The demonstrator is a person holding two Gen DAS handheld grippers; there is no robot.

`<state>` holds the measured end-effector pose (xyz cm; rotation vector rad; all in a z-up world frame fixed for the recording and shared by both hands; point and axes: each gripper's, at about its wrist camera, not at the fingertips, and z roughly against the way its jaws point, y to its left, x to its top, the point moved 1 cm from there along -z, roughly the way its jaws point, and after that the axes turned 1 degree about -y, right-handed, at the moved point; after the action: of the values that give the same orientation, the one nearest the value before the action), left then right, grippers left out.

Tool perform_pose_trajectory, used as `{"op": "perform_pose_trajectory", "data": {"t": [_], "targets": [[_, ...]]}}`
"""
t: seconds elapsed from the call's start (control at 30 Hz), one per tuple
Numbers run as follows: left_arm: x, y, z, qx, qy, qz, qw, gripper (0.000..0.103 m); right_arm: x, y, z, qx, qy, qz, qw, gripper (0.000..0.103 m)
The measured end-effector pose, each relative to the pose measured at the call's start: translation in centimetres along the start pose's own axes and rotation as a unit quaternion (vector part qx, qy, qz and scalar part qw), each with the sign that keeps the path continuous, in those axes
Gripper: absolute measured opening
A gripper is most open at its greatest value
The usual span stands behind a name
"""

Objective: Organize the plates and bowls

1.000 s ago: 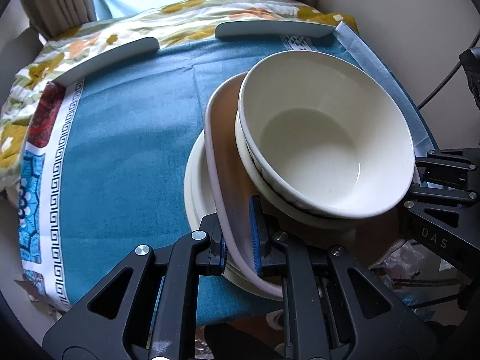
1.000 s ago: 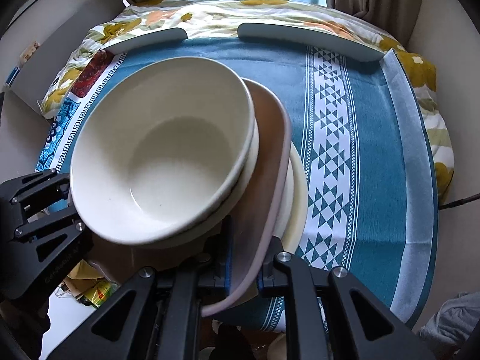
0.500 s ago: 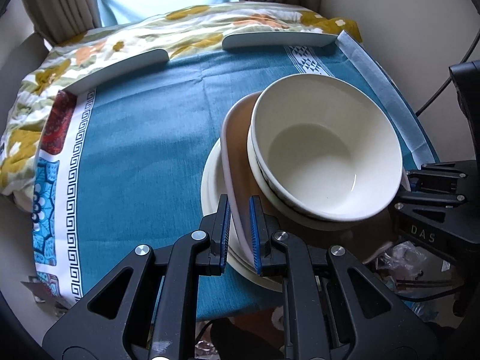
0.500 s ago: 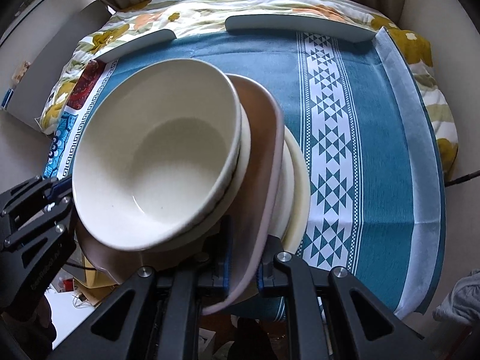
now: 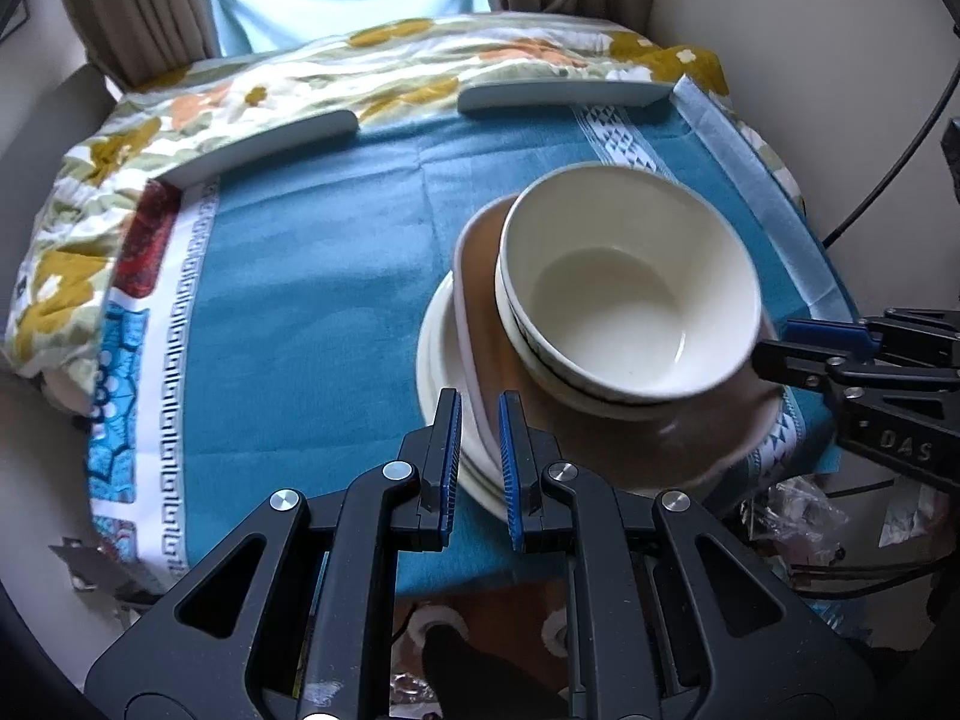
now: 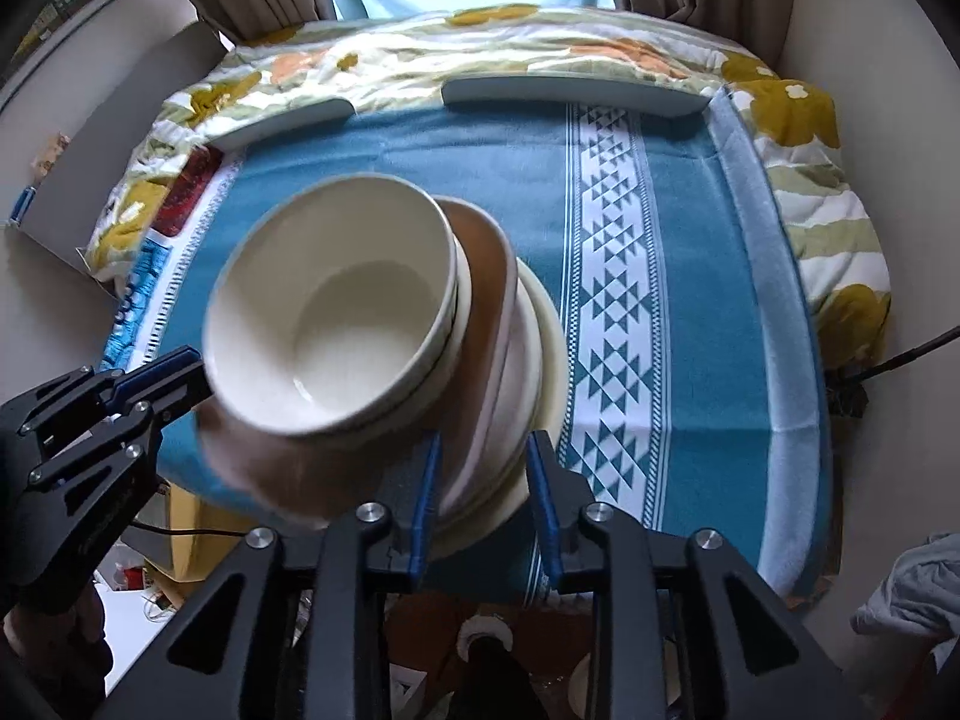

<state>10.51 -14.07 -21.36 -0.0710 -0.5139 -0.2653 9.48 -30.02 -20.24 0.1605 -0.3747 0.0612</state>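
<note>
The top bowl (image 5: pixel 624 294) is cream white inside with a thin dark line under its rim, and the bowl beneath it shows a dark band too; they sit on a brown plate (image 6: pixel 486 252) with a pale pinkish edge, over cream plates (image 6: pixel 540 348). The cloth (image 5: pixel 312 300) is teal, with a white band of teal triangles (image 6: pixel 612 276) on one side, a white key-pattern strip (image 5: pixel 180 324) beside red and bright-blue patches on the other, and a light-blue border (image 6: pixel 774 312). Under it lies a white quilt (image 6: pixel 492 42) with mustard, orange and olive flowers, two grey bars (image 5: pixel 564 97) rest on the far edge, and the black grippers carry blue pads (image 5: pixel 450 456).
</note>
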Motion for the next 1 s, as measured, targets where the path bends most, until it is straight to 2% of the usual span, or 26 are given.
{"op": "perform_pose_trajectory", "data": {"t": [0.1, 0.23, 0.27, 0.33, 0.4, 0.43, 0.57, 0.6, 0.63, 0.77, 0.97, 1.0], "targets": [[-0.1, 0.2, 3.2, -0.003, -0.026, 0.018, 0.9995, 0.011, -0.4, 0.1, 2.6, 0.008, -0.027, 0.002, 1.000, 0.026], [0.2, 0.3, 9.6, -0.005, -0.100, 0.036, 0.9943, 0.011, -0.4, 0.9, 8.0, 0.008, -0.091, 0.019, 0.996, 0.027], [0.4, 0.3, 11.7, -0.001, -0.126, 0.039, 0.9913, 0.011, -0.3, 1.2, 9.5, 0.007, -0.112, 0.023, 0.993, 0.034], [0.6, 0.4, 14.7, 0.009, -0.163, 0.042, 0.9856, 0.011, -0.1, 1.9, 12.4, 0.006, -0.153, 0.026, 0.988, 0.066], [0.8, 0.7, 17.1, 0.018, -0.190, 0.044, 0.9806, 0.011, 0.0, 2.5, 15.3, 0.008, -0.197, 0.024, 0.980, 0.080], [0.9, 0.9, 18.3, 0.020, -0.203, 0.044, 0.9779, 0.011, 0.0, 2.9, 16.5, 0.008, -0.215, 0.024, 0.976, 0.085], [1.3, 2.2, 21.9, 0.027, -0.243, 0.045, 0.9686, 0.011, -0.2, 4.7, 20.2, -0.003, -0.280, 0.028, 0.959, 0.091], [1.4, 2.5, 22.7, 0.028, -0.250, 0.045, 0.9668, 0.011, -0.3, 5.0, 20.9, -0.006, -0.293, 0.027, 0.956, 0.100], [1.5, 2.7, 23.2, 0.028, -0.254, 0.046, 0.9657, 0.011, -0.3, 5.5, 21.4, -0.011, -0.300, 0.026, 0.953, 0.103], [1.7, 4.0, 25.5, 0.018, -0.276, 0.051, 0.9595, 0.012, -0.4, 7.6, 23.3, -0.036, -0.338, 0.033, 0.940, 0.103], [1.0, 4.6, 27.3, 0.009, -0.302, 0.052, 0.9517, 0.013, -1.1, 8.8, 24.6, -0.057, -0.369, 0.014, 0.928, 0.103], [0.7, 4.7, 27.5, 0.010, -0.306, 0.052, 0.9505, 0.016, -1.3, 8.9, 24.7, -0.062, -0.373, 0.010, 0.926, 0.103]]}}
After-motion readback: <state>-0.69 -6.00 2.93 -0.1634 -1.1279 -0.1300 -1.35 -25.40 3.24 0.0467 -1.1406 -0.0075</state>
